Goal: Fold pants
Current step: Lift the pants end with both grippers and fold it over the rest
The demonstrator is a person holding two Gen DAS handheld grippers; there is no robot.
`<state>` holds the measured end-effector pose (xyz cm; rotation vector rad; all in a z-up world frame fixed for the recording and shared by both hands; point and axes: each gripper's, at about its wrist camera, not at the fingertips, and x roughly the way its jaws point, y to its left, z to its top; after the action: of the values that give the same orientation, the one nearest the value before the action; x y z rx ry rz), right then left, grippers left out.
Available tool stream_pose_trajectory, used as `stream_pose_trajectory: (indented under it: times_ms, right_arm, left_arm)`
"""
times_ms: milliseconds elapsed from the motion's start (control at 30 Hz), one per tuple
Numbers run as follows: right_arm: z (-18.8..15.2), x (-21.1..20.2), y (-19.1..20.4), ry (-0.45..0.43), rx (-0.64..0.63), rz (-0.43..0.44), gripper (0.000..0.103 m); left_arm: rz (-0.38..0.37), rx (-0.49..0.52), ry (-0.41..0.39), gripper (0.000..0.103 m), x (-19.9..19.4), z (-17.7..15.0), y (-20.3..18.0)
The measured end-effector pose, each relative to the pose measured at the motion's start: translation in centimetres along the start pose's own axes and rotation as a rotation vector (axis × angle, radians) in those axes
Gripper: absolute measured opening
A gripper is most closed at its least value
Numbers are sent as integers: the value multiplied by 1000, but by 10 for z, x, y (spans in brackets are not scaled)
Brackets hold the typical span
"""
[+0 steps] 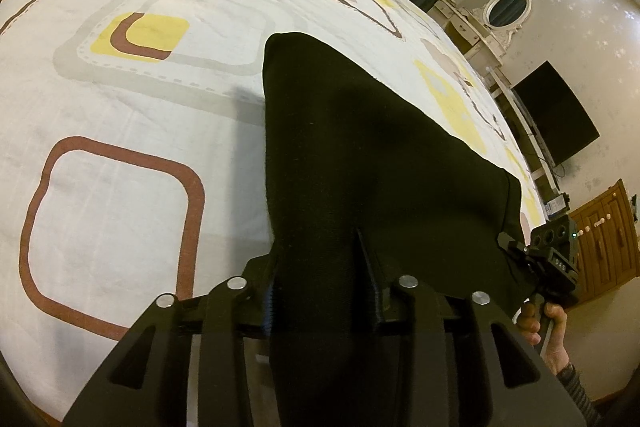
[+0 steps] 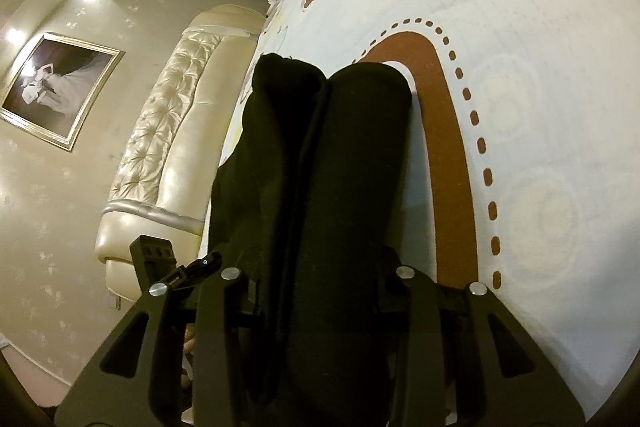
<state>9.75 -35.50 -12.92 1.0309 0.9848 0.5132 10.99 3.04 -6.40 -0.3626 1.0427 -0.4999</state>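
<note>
Black fabric fills the middle of both wrist views: the pants (image 1: 360,147) lie on the patterned bedsheet (image 1: 120,99), stretched from the two grippers toward the far side of the bed. In the left view the cloth narrows to a rounded end far from the camera; in the right view it shows as two rolled lobes side by side with a seam between them.

The left gripper (image 1: 320,291) has cloth bunched between its fingers, and one finger (image 1: 370,267) shows as a dark ridge against the fabric. The jaws stand part-way apart, but whether the pads bite or merely flank the cloth cannot be told. The right gripper (image 2: 320,291) is likewise buried in fabric, its fingers hidden, so its hold cannot be told either. It also shows at the right edge of the left view, with a hand (image 1: 544,327) on its handle.

The step in hand looks like laying down or letting go of the near edge. To do it well, both ends should be kept level and taut so the layers lie flat, the edges lined up before release, and the fingers drawn back low without dragging the cloth.
</note>
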Motion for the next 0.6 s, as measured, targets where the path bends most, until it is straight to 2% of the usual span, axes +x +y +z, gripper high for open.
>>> stream_pose_trajectory:
  times_ms: [100,133,167,267,300,433,500,600]
  right_arm:
    - [4,-9,0,10,4,15,46]
    - [6,-15,1,3,-5,10,51]
    - [10,-19,2,-2,-11,3,55]
    - [20,-18,1,10,-21,-11,62]
    - [27,-15,3,12,-36,-43,62]
    - [47,-16,9,-43,-50,-112,69]
    - [58,-18,5,-71,-26,-118,74]
    - [70,-7,2,-37,-5,-99,78]
  left_arm:
    - [-54,-38,2,57,-4,5,9]
    - [-75,-56,-9,67,-7,8,14]
    - [-91,-74,-31,72,-12,11,20]
    - [-96,-96,-50,75,-12,23,35]
    - [-94,-104,-42,75,-7,28,38]
    - [-102,-125,-11,76,13,47,45]
    - [-102,-108,-6,78,21,56,42]
    - [-100,-76,11,80,30,67,37]
